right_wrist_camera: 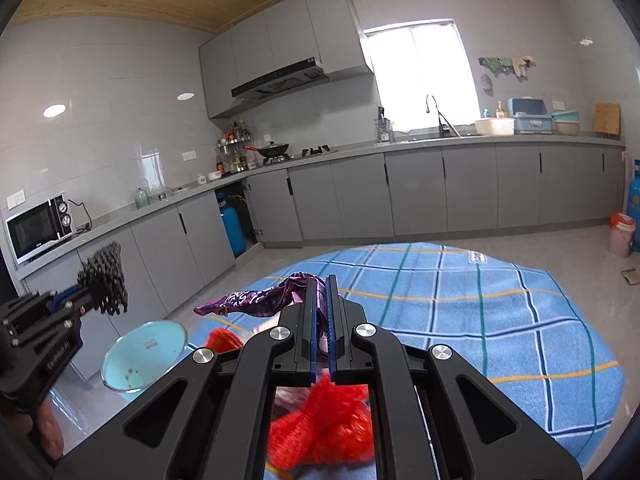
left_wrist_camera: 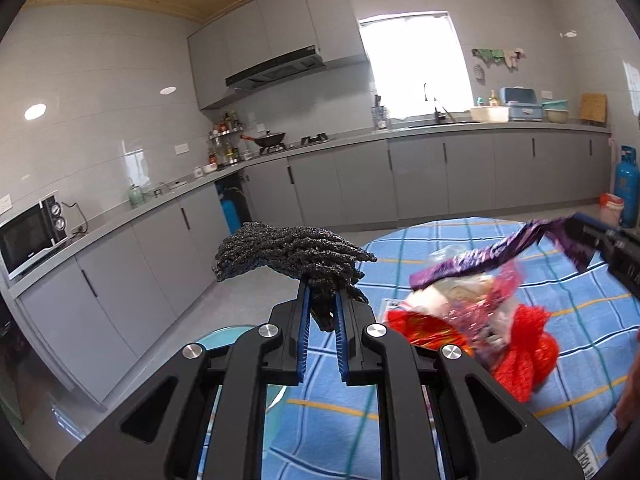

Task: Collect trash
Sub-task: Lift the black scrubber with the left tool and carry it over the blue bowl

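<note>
My left gripper (left_wrist_camera: 322,298) is shut on a black glittery scouring cloth (left_wrist_camera: 288,252) and holds it up in the air; it also shows at the left of the right wrist view (right_wrist_camera: 106,284). My right gripper (right_wrist_camera: 320,286) is shut on a purple foil wrapper (right_wrist_camera: 260,300), lifted above the table; the same wrapper shows in the left wrist view (left_wrist_camera: 500,252). Below both lie a red mesh bag (right_wrist_camera: 324,428) and crumpled pink and red wrappers (left_wrist_camera: 460,312) on the blue checked tablecloth (right_wrist_camera: 480,320).
A glass bowl with a pale blue inside (right_wrist_camera: 144,354) sits at the table's left edge. Grey kitchen cabinets (right_wrist_camera: 440,192) run behind, with a microwave (right_wrist_camera: 38,226), a blue gas cylinder (right_wrist_camera: 232,232) and a small bin (right_wrist_camera: 622,232) on the floor.
</note>
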`<act>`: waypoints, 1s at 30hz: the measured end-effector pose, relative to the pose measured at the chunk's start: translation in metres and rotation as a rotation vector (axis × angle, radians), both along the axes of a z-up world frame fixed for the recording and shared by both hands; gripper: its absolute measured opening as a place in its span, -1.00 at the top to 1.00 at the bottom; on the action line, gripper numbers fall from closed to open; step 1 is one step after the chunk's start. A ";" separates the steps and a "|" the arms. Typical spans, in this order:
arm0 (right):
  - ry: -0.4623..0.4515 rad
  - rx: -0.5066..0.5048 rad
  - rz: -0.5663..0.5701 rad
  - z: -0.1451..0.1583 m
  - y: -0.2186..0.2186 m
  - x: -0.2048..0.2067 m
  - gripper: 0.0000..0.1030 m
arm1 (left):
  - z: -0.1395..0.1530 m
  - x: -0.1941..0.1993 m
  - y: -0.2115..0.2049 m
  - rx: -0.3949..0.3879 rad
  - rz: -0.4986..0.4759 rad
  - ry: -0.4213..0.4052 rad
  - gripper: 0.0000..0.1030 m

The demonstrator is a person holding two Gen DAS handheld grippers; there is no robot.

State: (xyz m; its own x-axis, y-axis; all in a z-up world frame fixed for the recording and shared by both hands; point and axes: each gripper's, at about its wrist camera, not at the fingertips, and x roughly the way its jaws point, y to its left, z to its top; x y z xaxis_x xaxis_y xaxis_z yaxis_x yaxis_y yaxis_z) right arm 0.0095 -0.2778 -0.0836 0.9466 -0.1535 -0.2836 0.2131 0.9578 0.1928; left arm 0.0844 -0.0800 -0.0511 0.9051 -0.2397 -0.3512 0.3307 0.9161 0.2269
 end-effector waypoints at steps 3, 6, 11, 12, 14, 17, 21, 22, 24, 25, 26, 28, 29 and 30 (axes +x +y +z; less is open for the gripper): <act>-0.006 -0.001 0.018 0.005 0.008 0.008 0.90 | -0.002 0.006 0.015 -0.003 0.034 0.006 0.78; -0.010 -0.009 0.044 0.009 0.019 0.019 0.90 | -0.001 0.015 0.030 -0.008 0.066 0.010 0.78; -0.011 -0.017 0.087 0.013 0.041 0.037 0.90 | -0.002 0.026 0.055 0.001 0.117 0.011 0.78; -0.013 -0.018 0.095 0.014 0.045 0.041 0.90 | -0.003 0.030 0.061 0.000 0.127 0.016 0.78; -0.013 -0.022 0.114 0.015 0.054 0.048 0.90 | -0.005 0.035 0.072 0.000 0.148 0.020 0.78; -0.013 -0.028 0.137 0.015 0.065 0.058 0.90 | -0.007 0.045 0.084 0.003 0.172 0.032 0.78; -0.004 -0.028 0.160 0.012 0.077 0.073 0.90 | -0.010 0.054 0.096 0.000 0.198 0.040 0.77; 0.001 -0.027 0.167 0.011 0.080 0.077 0.90 | -0.011 0.060 0.104 -0.001 0.205 0.046 0.77; 0.011 -0.032 0.182 0.009 0.089 0.087 0.90 | -0.013 0.066 0.111 -0.002 0.219 0.055 0.77; 0.014 -0.035 0.188 0.008 0.095 0.091 0.90 | -0.015 0.068 0.115 -0.002 0.223 0.062 0.77; 0.018 -0.037 0.194 0.007 0.099 0.094 0.90 | -0.017 0.072 0.119 -0.001 0.227 0.072 0.77; 0.022 -0.042 0.206 0.005 0.107 0.102 0.90 | -0.022 0.076 0.124 0.004 0.231 0.082 0.77; 0.023 -0.042 0.210 0.004 0.110 0.104 0.90 | -0.023 0.078 0.126 0.008 0.234 0.084 0.77; 0.025 -0.046 0.215 0.003 0.114 0.108 0.90 | -0.025 0.080 0.128 0.011 0.239 0.086 0.77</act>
State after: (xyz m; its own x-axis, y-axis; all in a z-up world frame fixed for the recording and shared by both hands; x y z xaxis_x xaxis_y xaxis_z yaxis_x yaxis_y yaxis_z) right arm 0.1177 -0.1635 -0.0803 0.9517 0.0381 -0.3047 0.0069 0.9894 0.1453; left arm 0.1647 0.0484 -0.0760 0.9023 -0.0179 -0.4308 0.1231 0.9682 0.2176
